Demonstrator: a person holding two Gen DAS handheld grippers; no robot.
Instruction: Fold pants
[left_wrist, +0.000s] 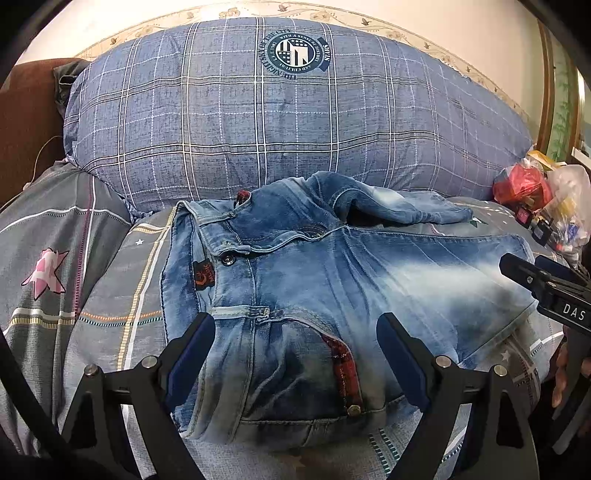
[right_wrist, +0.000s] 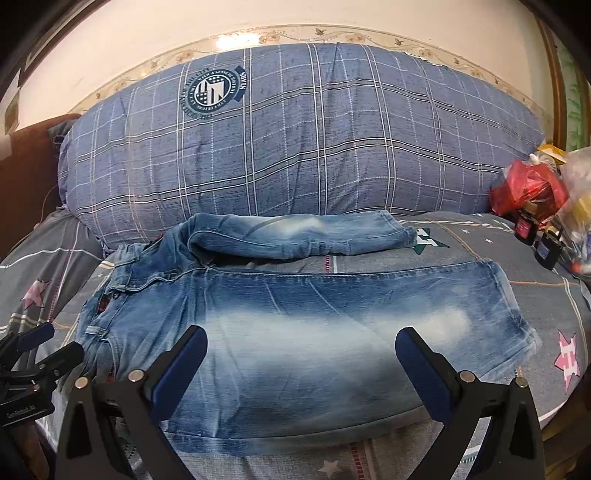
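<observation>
Currently faded blue jeans are lying flat on the bed, waistband left, far leg bunching against the plaid pillow. Left gripper and right gripper are hovering, fingers spread, empty. Bags are crowding the right edge.

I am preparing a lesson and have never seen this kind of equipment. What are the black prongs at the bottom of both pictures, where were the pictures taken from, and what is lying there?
A person holds two hand-held grasping tools, each with a camera looking along its two fingers. One picture comes from the left tool, the other from the right tool. Both are open and hold nothing. Blue jeans lie on a grey patterned bedcover, with a checked blue pillow behind them.
</observation>
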